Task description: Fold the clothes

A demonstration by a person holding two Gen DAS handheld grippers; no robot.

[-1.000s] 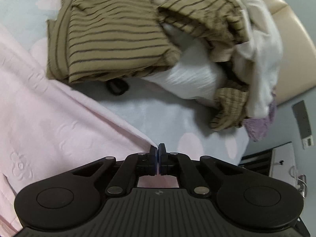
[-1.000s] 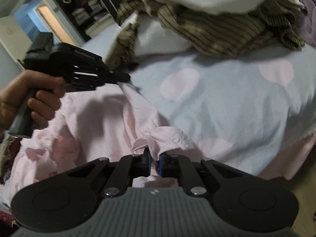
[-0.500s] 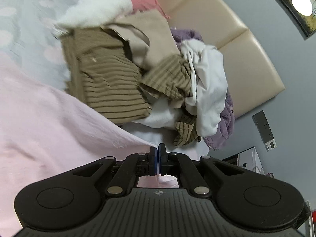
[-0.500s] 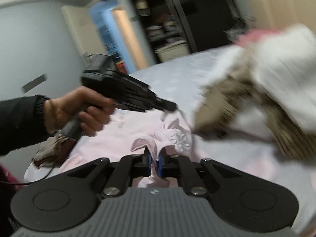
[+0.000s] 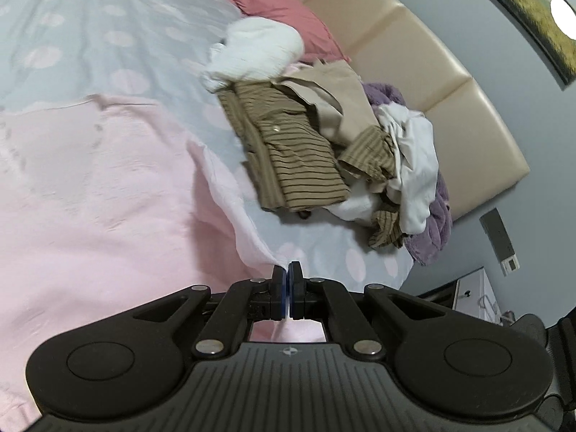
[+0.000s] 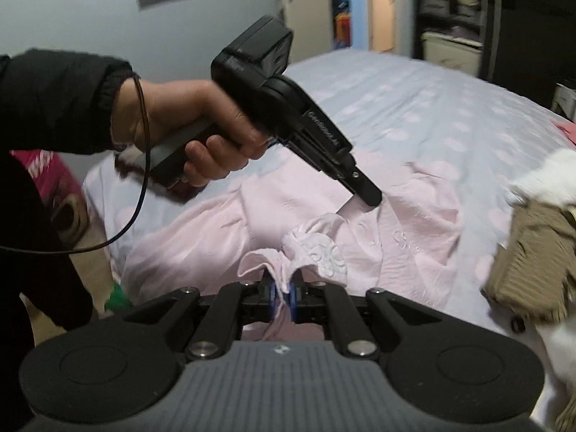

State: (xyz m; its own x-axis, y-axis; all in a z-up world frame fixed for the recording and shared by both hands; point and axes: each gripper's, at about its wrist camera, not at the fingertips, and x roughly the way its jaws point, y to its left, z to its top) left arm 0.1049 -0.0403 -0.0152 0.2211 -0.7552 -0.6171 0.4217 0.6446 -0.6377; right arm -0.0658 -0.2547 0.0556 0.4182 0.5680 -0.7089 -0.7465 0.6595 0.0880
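The pink cloth (image 5: pixel 90 187) lies spread over the bed (image 5: pixel 90 28), and both grippers hold it up by its near side. It is soft and pale, with small raised flower marks and many wrinkles. What kind of clothing it is cannot be told, because it is bunched up and runs off the left side of the left wrist view.

The left gripper (image 5: pixel 287 273) has its fingers pressed tight together on a thin edge of the pink cloth. The cloth pulls up from there in a long ridge. In the right wrist view this same gripper (image 6: pixel 363 199) shows from the side, held by a hand (image 6: pixel 194 133) in a black sleeve (image 6: pixel 61 100). Its tips bite a fold of the cloth, and a thin black cord (image 6: pixel 140 165) hangs near the wrist.

The right gripper (image 6: pixel 283 293) has its fingers closed on a bunched bit of the pink cloth with a white swirly patch (image 6: pixel 324 255) just above it.

A pile of other clothes (image 5: pixel 324 151) sits near the head of the bed, apart from the pink cloth. It has brown striped, tan, white and purple things all mixed, so their shapes are hard to make out. A red pillow (image 5: pixel 277 10) lies behind the pile. The right edge of the right wrist view is blurry, and the pile is cut off there.
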